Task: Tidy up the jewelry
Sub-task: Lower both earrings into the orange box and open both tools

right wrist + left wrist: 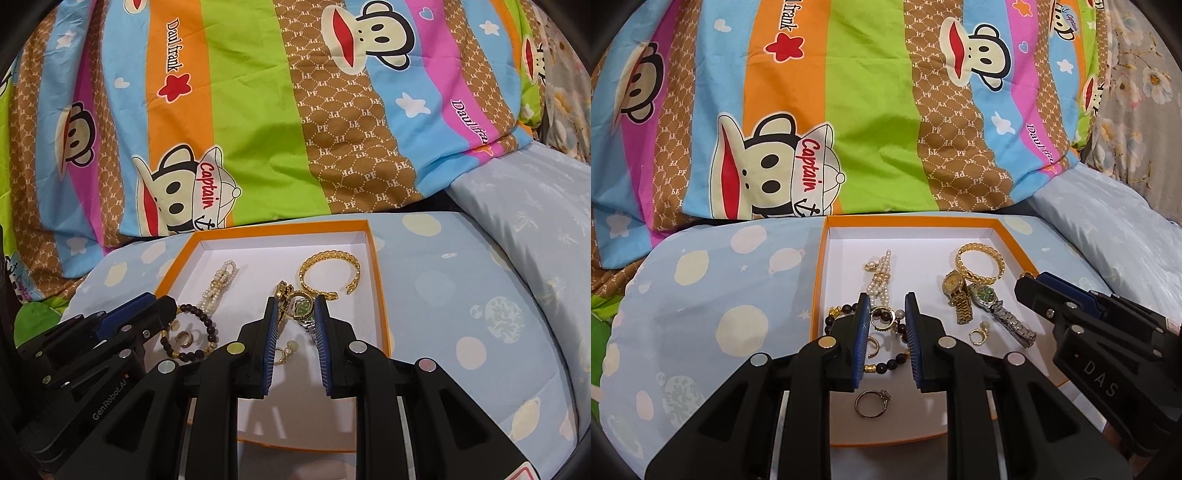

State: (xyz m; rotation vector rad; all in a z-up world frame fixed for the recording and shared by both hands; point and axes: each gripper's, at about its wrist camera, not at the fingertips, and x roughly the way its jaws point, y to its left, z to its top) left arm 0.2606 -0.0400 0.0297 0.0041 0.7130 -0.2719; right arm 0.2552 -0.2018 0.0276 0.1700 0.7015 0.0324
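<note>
A shallow orange box point(1015, 246) with a white floor sits on a pale blue pillow point(738, 280) printed with moons and planets. Behind it lies a bright striped quilt point(871, 110) with cartoon monkey faces. All the jewelry lies loose inside the box. Along the left side, a pearl bracelet point(881, 275) stretches toward the far wall, and a dark bead bracelet point(199, 332) with gold spacers curls nearer the front, with a broad gold ring point(183, 339) lying inside its loop. A slim ring with a small stone point(872, 403) rests alone on the white floor near the front edge. On the right side, an open gold cuff bangle point(979, 262) lies toward the back; just in front of it a gold watch point(956, 295) and a silver watch with a green dial point(1001, 314) lie side by side and touching. A small gold earring with a pale bead point(979, 334) sits just in front of the watches. The left gripper point(886, 310) hovers above the bead bracelet with its blue-padded jaws apart and nothing between them. The right gripper point(297, 314) hangs over the two watches, its jaws likewise apart and holding nothing.
</note>
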